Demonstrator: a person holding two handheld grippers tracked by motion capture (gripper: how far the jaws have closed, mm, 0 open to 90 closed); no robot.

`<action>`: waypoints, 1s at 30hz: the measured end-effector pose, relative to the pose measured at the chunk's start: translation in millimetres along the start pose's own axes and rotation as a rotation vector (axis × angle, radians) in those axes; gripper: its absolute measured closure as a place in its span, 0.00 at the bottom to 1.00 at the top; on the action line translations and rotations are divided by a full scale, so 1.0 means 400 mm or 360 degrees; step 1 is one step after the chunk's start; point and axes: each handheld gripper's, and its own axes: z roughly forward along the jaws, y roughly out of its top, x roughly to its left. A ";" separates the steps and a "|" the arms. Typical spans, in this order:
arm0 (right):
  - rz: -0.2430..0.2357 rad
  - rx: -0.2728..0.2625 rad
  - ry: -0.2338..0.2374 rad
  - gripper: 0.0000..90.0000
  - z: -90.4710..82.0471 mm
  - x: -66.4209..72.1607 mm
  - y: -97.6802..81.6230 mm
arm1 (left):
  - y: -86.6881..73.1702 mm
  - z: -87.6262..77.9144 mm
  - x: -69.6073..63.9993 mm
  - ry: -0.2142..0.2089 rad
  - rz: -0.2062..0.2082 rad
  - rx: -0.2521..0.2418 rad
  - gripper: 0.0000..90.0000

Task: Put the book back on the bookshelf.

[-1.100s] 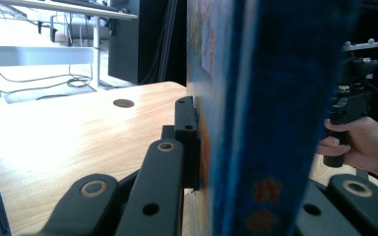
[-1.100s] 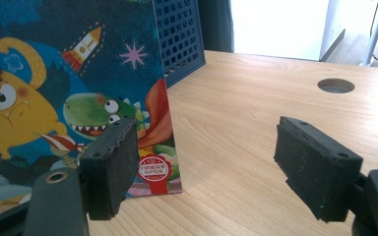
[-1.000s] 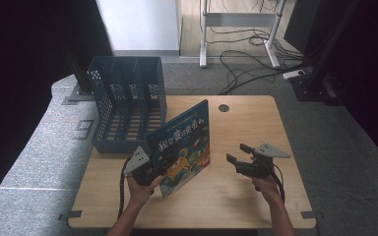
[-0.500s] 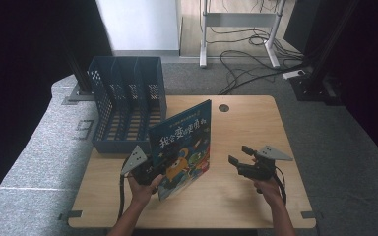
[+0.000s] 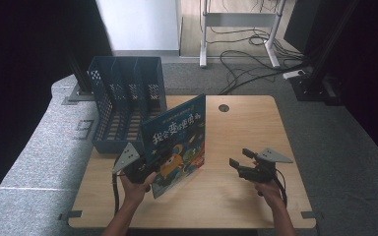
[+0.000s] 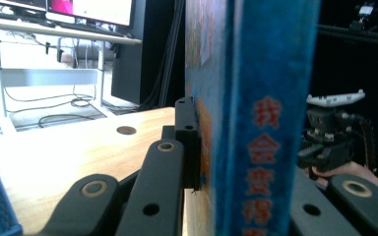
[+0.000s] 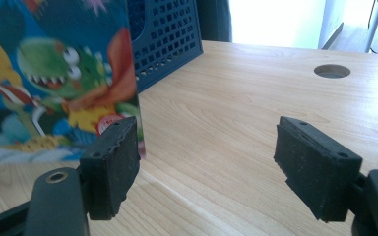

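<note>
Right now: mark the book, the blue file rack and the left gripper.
book [image 5: 177, 135], high view, middle of the front cover.
blue file rack [image 5: 104, 115], high view, perforated left side wall.
left gripper [image 5: 145, 169], high view, jaws clamped on the book's spine edge.

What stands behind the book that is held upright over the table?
Behind the book stands a blue rack with upright dividers. The book covers the rack's front right corner, so what lies in that part cannot be seen.

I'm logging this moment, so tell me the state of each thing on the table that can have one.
Picture book: closed, upright, lifted by one edge.
Left gripper: shut on the book's spine edge.
Right gripper: open, holding nothing, beside the book.
Blue file rack: upright on the table's left, slots look empty.
</note>
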 end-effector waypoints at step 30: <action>0.0043 0.0061 -0.0060 0.27 0.001 -0.028 -0.039 | 0.127 -0.126 0.025 0.0127 0.0044 -0.0159 0.91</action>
